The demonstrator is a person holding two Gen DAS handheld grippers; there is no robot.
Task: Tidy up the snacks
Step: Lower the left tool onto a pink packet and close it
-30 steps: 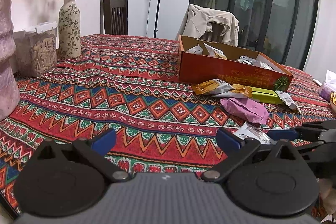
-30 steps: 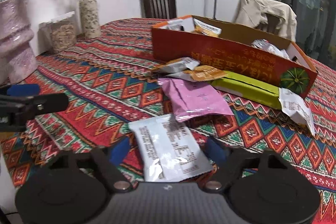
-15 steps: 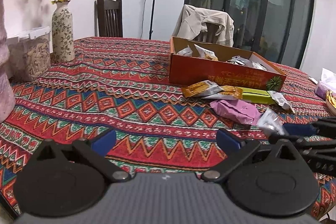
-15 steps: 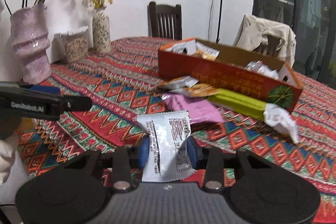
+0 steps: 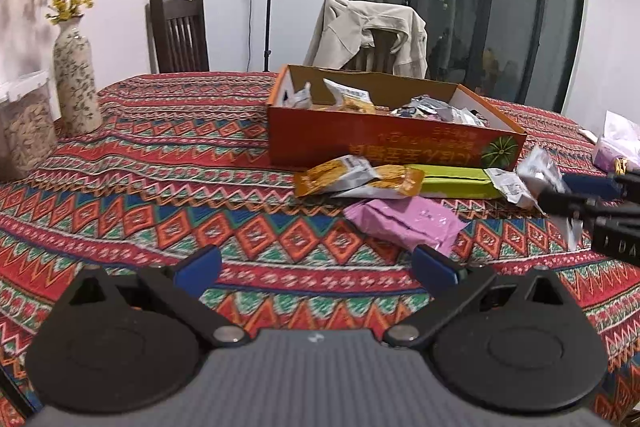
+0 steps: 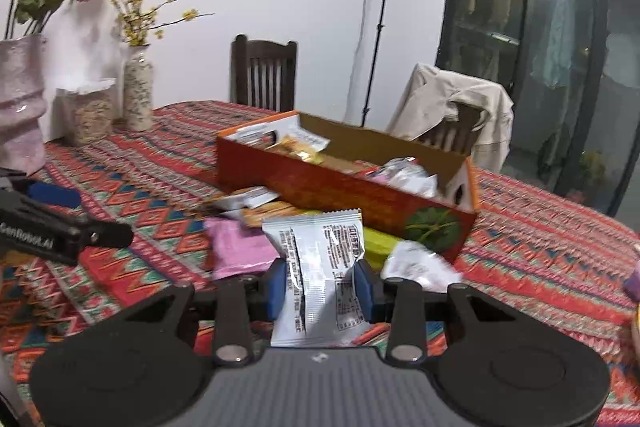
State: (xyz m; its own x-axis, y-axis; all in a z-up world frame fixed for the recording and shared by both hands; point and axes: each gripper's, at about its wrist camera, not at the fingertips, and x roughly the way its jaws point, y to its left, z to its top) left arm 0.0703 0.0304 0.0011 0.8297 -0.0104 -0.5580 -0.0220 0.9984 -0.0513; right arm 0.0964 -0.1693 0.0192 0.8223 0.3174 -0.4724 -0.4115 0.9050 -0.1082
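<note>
The right gripper (image 6: 320,285) had just closed its jaws, and its blue pads (image 6: 276,285) pinched a silver-white snack packet (image 6: 320,267), printed with small black text and crumpled in the middle, lifted clear of the patterned tablecloth (image 6: 540,255). The left gripper (image 5: 316,267) stood with its jaws spread wide and nothing between them. Behind the packet stood an open orange cardboard box (image 6: 360,195), which held several packets (yellow ones at the far end, silver ones nearer the green emblem). Just in front of the box lay a pink packet (image 5: 404,221), two yellow-orange packets (image 5: 360,179) and a flat green carton (image 5: 456,181).
</note>
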